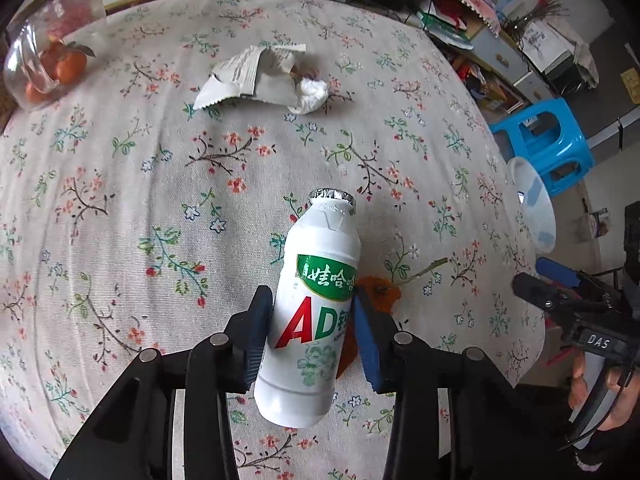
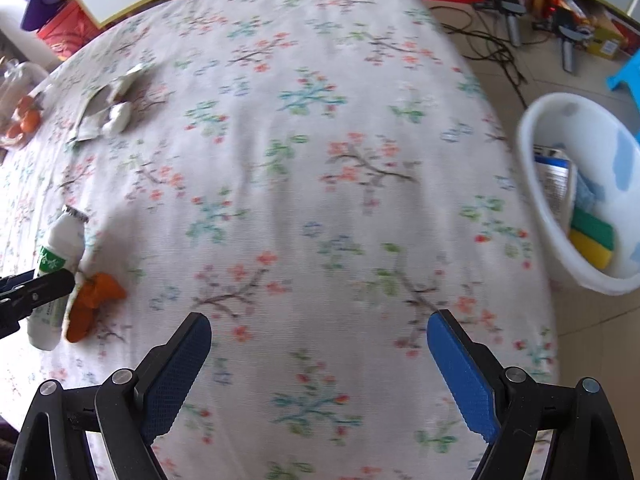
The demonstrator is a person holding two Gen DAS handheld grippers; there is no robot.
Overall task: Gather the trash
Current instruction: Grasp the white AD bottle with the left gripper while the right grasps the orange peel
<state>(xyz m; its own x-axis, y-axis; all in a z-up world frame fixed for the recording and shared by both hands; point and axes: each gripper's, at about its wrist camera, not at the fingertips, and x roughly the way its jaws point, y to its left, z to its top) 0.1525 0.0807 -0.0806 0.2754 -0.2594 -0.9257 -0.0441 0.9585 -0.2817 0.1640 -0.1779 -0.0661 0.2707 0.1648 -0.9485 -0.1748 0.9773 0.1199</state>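
Observation:
A white drink bottle (image 1: 312,320) with a green and red label and a foil top lies on the floral tablecloth (image 1: 160,184). My left gripper (image 1: 311,294) is shut on its body, one pad pressing each side. An orange peel (image 1: 378,292) lies just right of the bottle, partly behind the right pad. Further back lie a torn silver wrapper (image 1: 252,76) and a crumpled white tissue (image 1: 312,94). My right gripper (image 2: 319,320) stands open and holds nothing above the cloth, right of the bottle (image 2: 56,256) and the peel (image 2: 94,296).
A white plastic bin (image 2: 528,168) holding packaging stands off the table's right edge. A blue stool (image 1: 548,140) is behind it. A glass jar of oranges (image 1: 44,56) sits at the far left of the table. Cables and clutter cover the floor beyond.

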